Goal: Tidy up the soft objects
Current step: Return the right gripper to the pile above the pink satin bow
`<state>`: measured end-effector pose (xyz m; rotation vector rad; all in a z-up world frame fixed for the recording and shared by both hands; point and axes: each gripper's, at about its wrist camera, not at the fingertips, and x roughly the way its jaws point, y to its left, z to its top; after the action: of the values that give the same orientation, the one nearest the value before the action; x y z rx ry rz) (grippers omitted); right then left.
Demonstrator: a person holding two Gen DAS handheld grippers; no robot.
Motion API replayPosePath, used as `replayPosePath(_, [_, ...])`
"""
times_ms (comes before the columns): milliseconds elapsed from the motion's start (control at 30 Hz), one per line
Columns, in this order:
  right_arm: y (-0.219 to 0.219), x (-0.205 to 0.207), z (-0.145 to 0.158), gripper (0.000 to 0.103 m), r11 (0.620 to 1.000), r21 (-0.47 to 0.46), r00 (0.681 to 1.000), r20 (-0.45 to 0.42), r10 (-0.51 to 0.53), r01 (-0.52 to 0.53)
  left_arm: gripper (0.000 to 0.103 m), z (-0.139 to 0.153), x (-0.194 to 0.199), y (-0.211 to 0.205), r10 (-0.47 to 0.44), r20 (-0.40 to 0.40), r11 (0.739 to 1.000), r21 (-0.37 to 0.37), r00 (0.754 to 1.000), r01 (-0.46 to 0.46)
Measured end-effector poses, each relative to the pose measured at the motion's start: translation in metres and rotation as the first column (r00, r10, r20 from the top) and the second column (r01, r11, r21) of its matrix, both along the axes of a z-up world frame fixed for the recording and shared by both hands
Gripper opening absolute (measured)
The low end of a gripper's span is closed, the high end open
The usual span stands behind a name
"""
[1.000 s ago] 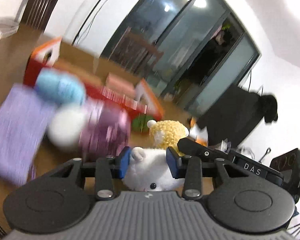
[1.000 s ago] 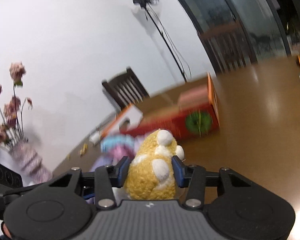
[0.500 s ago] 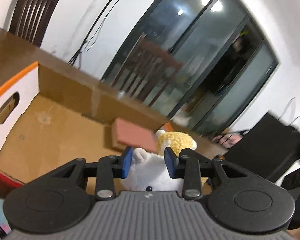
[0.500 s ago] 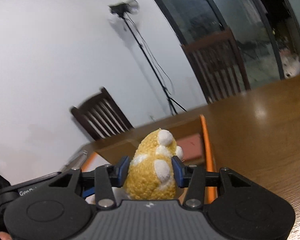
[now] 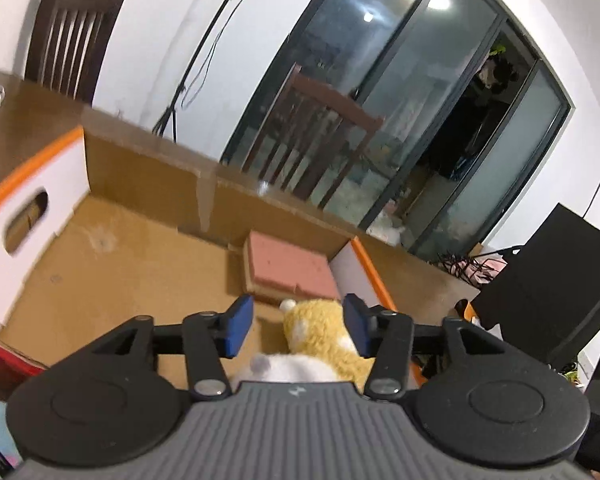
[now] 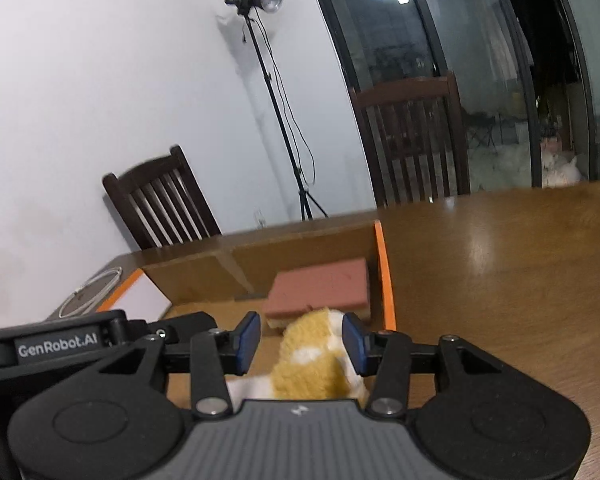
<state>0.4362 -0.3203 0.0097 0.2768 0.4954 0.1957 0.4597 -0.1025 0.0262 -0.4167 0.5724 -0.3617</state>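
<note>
An open cardboard box (image 5: 100, 264) with orange-edged white end walls lies below both grippers; it also shows in the right wrist view (image 6: 220, 276). A pink sponge (image 5: 288, 268) lies in its far right corner, also seen in the right wrist view (image 6: 320, 292). My left gripper (image 5: 296, 326) is open over the box. A white plush toy (image 5: 288, 368) lies just under it, loose, beside a yellow plush toy (image 5: 320, 330). My right gripper (image 6: 300, 338) is open too, with the yellow plush (image 6: 308, 368) loose between and below its jaws.
The box stands on a brown wooden table (image 6: 500, 272). Dark wooden chairs (image 6: 164, 200) stand behind it, with a light stand (image 6: 276, 100) and glass doors (image 5: 400, 120) beyond. A black box (image 5: 548, 280) is at the right. A clear lid (image 6: 92, 292) lies left of the box.
Both grippers moved over the box, then opened. The white plush and the yellow plush dropped out of the jaws and now sit lower in the box.
</note>
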Motion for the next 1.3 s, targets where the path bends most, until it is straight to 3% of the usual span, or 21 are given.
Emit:
replayPosePath(233, [0.008,-0.05,0.048,0.056,0.999,-0.019,0.991,0.131,0.036,-0.034,0.066,0.053,-0.065,0.013,0.046,0.129,0.995,0.087,0.991,-0.057])
replayPosePath(400, [0.013,-0.105,0.072,0.068,0.995,-0.052,0.975,0.204,0.089,-0.08,0.078,0.072,-0.13,0.023,0.075,0.222,0.973,0.197,0.972,-0.12])
replayPosePath(700, [0.012,-0.207,0.047,0.083,0.983,-0.089,0.948,0.264,0.178,-0.16,0.097,0.05,-0.255,0.05,0.166,0.337,0.903,0.326,0.927,-0.28])
replayPosePath(833, [0.01,-0.248,0.024,0.091,0.987,-0.071,0.948,0.278,0.158,-0.144,0.099,0.027,-0.302,0.06,0.203,0.323,0.875,0.364,0.924,-0.319])
replayPosePath(1000, [0.017,-0.275,-0.001,0.091,0.984,-0.09,0.957,0.233,0.171,-0.154,0.1,0.008,-0.323,0.064,0.191,0.293,0.867,0.397,0.937,-0.301])
replayPosePath(1300, [0.03,-0.285,-0.006,0.091,0.977,-0.096,0.954,0.218,0.206,-0.189,0.1,0.003,-0.308,0.07,0.183,0.285,0.88,0.38,0.941,-0.286])
